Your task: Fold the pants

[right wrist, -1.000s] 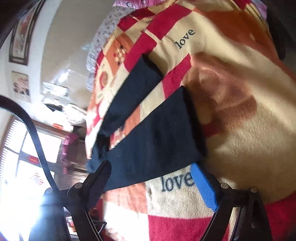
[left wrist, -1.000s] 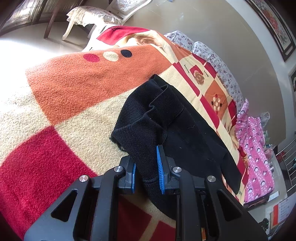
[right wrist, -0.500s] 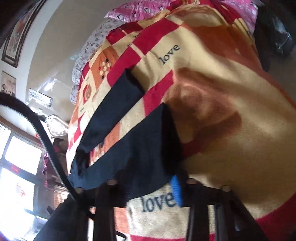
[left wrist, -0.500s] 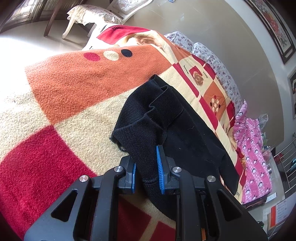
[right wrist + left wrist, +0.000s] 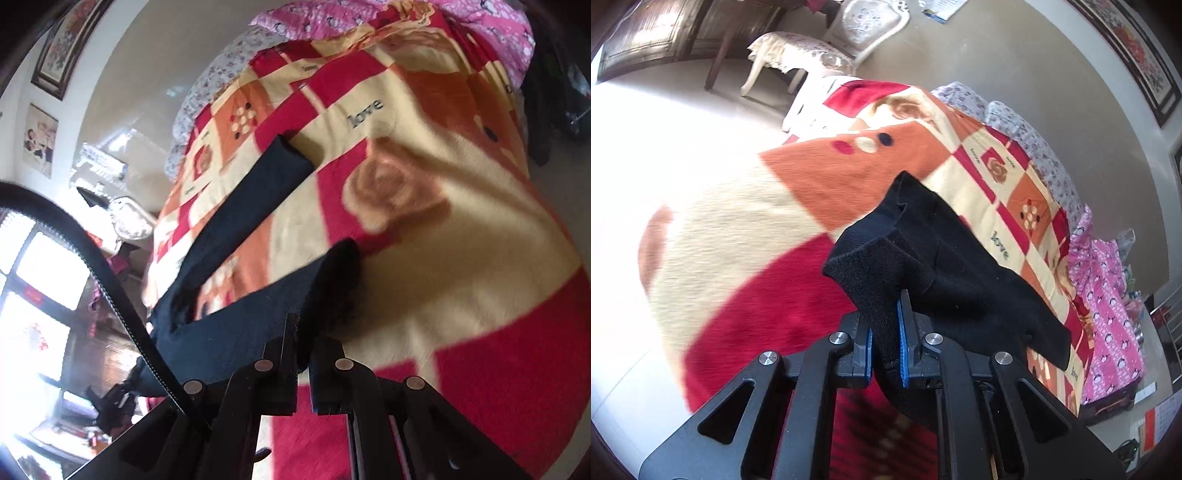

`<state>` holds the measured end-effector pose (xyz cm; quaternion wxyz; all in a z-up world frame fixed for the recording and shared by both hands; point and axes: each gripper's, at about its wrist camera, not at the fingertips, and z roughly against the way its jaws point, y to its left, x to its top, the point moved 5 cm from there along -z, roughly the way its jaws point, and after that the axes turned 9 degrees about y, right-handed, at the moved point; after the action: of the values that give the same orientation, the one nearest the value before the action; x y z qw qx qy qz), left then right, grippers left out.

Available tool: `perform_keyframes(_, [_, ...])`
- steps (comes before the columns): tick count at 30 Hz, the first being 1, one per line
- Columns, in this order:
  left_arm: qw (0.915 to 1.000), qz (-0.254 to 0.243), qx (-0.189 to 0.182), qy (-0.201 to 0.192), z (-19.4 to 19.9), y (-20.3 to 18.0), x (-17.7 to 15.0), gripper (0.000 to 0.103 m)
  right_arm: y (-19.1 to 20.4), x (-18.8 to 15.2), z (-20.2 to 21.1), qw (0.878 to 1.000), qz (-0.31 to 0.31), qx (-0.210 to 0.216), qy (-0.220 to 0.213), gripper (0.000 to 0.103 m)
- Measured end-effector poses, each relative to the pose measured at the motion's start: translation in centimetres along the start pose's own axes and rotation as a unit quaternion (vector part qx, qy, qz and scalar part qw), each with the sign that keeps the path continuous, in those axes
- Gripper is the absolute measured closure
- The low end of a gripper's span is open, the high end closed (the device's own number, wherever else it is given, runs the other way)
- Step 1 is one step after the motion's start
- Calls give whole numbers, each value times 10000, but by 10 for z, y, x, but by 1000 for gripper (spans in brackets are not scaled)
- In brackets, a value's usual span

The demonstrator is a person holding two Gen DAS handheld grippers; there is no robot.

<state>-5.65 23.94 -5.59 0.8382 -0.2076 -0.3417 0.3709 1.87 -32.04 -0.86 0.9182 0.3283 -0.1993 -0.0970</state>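
Observation:
Black pants point(image 5: 953, 266) lie along a red, orange and cream blanket point(image 5: 738, 229) on a bed. In the left wrist view my left gripper point(image 5: 886, 321) pinches the thick waistband corner between its blue pads, the jaws still closing, and the band is lifted off the blanket. In the right wrist view the two legs spread apart. My right gripper point(image 5: 303, 350) is shut on the hem of the near leg point(image 5: 240, 325), which is raised and folded over. The far leg point(image 5: 255, 195) lies flat on the blanket point(image 5: 461, 258).
A white chair point(image 5: 820, 44) stands past the bed's far end on a bright floor. Floral pillows point(image 5: 1034, 147) and pink bedding point(image 5: 1108, 295) line the wall side. A black cable point(image 5: 110, 288) crosses the left of the right wrist view, near a bright window.
My right gripper went from wide open around the near leg's hem to shut on it and lifted it. My left gripper carried the waistband up and sideways over the blanket.

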Motion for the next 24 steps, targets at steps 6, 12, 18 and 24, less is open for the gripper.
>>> perform_keyframes(6, [9988, -322, 355, 79, -5, 11, -7, 82, -19, -32, -21, 9968, -228, -295, 701, 100])
perform_keyframes(12, [9881, 60, 1263, -882, 34, 39, 28, 79, -41, 4, 22, 9889, -716, -1236, -418, 94])
perform_keyframes(18, [9925, -558, 413, -1002, 37, -30, 17, 79, 14, 91, -20, 9936, -678, 749, -514, 34])
perform_keyframes(24, [9849, -1672, -225, -386, -26, -109, -52, 79, 14, 154, -134, 9843, -1501, 894, 239, 35])
